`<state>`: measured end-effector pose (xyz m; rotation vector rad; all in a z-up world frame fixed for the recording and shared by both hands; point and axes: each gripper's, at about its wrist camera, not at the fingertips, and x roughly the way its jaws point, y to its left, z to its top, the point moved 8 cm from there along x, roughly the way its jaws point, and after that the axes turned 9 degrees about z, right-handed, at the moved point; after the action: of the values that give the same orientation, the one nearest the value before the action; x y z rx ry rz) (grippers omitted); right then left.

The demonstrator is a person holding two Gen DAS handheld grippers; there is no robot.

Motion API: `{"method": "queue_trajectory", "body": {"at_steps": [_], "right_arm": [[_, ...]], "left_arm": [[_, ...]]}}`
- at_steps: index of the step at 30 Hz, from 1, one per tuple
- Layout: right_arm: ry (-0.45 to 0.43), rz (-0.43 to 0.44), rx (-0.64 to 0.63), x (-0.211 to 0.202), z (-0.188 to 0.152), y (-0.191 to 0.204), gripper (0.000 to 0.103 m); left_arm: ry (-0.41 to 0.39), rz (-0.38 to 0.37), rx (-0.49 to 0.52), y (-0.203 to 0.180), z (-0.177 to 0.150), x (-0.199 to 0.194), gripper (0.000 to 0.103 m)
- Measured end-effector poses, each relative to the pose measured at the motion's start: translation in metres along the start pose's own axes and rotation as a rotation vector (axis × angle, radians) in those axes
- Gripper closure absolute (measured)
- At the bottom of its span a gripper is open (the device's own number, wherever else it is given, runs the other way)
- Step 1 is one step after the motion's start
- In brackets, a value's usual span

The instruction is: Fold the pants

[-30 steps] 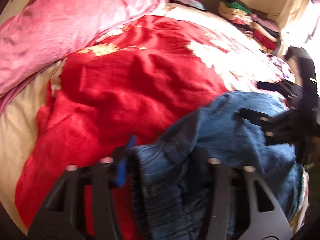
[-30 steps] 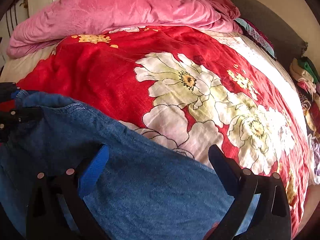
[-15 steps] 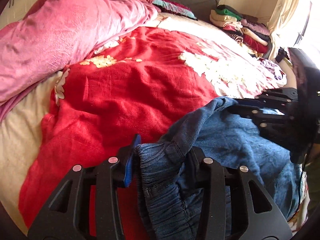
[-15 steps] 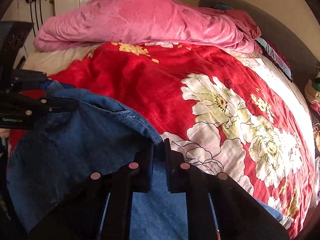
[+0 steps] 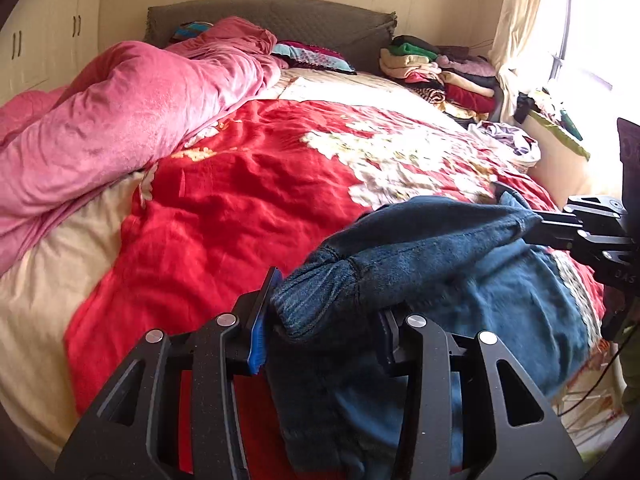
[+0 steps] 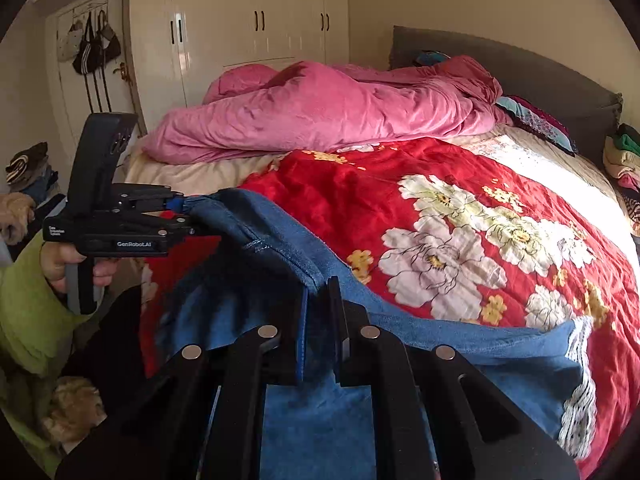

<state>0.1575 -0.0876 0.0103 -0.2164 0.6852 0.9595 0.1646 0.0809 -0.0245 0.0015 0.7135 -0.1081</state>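
Bedroom clutter frames you on all sides, but the work sits right at your fingers. Nearest, your left gripper (image 5: 324,320) is closed on a thick bunched wad of the pants (image 5: 440,264), apparently the gathered waistband, its pads held apart only by the cloth. Your right gripper (image 6: 318,320) is pinched nearly shut on a thin seamed edge of the same denim. Between the two grips the top edge runs as a fairly taut line, so the garment's held axis lies left to right across you, with the rest hanging down over the near edge of the red floral blanket (image 6: 460,216). Any fold likely turns on that line; neither hand is clearly nearer the bed.

Your right view alone shows the lace-trimmed hem (image 6: 580,392) draped at the blanket's edge, and your left hand on its grip. Your left view alone shows how bulky the left-hand bite is. Farther back lie the pink duvet (image 5: 120,120), a stack of folded clothes (image 5: 432,72) and the headboard (image 5: 272,16).
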Motion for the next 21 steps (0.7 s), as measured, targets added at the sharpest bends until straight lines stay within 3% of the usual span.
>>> {"method": "queue_trajectory", "body": {"at_steps": [5,12,15,21], "right_arm": [[0.059,0.042,-0.002,-0.008,-0.042,0.046,0.094],[0.158,0.106,0.061,0.011,-0.099,0.088,0.094],[0.195,0.121,0.079,0.024,-0.115,0.095,0.094],[0.229,0.136,0.051,0.037,-0.122,0.109,0.094]], "left_arm": [[0.030,-0.019,0.005,-0.005,-0.039,-0.023,0.070],[0.121,-0.022,-0.012,-0.006,-0.083,-0.025,0.070],[0.157,-0.004,-0.035,0.001,-0.089,-0.022,0.063],[0.169,0.043,-0.048,0.018,-0.097,-0.035,0.061]]}}
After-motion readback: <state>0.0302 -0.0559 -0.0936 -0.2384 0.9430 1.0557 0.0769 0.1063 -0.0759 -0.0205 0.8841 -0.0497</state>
